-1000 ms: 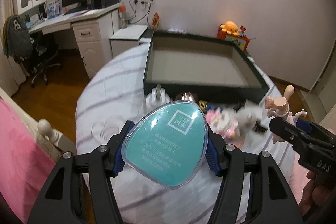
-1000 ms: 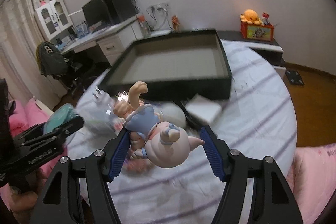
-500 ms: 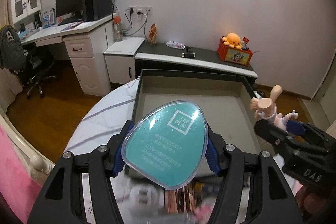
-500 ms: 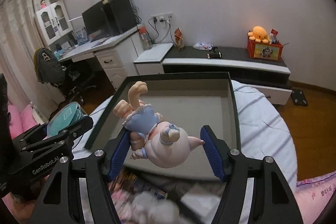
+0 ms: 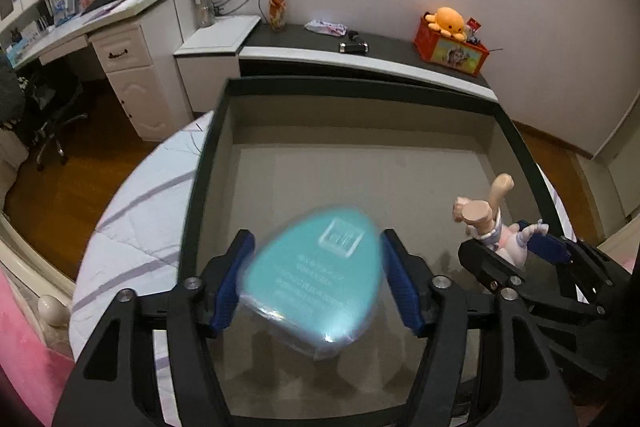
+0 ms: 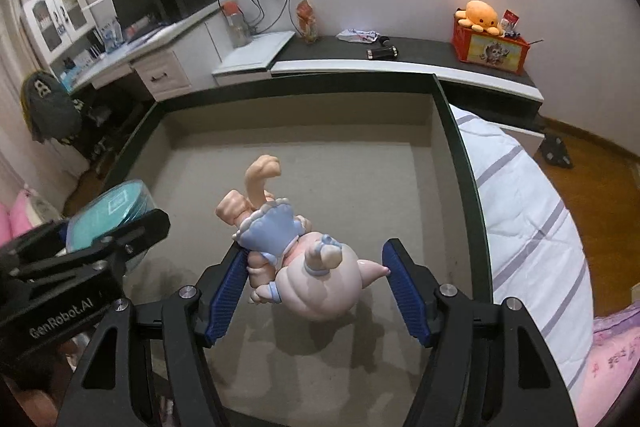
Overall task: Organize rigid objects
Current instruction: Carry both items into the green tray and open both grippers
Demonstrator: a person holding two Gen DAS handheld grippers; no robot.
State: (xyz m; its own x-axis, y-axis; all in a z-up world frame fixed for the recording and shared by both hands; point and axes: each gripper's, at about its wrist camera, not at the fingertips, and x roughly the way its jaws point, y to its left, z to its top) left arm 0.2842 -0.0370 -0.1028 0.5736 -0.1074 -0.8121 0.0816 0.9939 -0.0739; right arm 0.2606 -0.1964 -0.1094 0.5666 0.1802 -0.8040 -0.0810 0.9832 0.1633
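Counted: one shallow square tray with dark green rim and beige floor [image 5: 202,167]; one teal, egg-shaped clear plastic case [image 5: 312,279]; one pink plastic doll figurine in a pale blue dress [image 6: 296,255]; two black tongs with blue ribbed pads.

Left gripper [image 5: 316,235]: spread about as wide as the teal case between its pads. Case motion-blurred and tilted against sharp fingers; cannot tell whether gripped or loose. Positioned over the near left part of the tray floor.

Right gripper [image 6: 317,250]: closed on the figurine, left pad against the body, right pad touching the pointed pigtail tip. Figurine head-down toward the camera, one leg raised. Held above the near middle of the tray floor, with a shadow below it.

Edges: all four low walls of the tray visible from the right wrist, the right wall just beside the right pad's side. Bare floor across the whole far half, with open room toward the far wall and both far corners. Resting on a white quilt with lilac stripes [image 5: 136,215], showing beyond the left and right rims.
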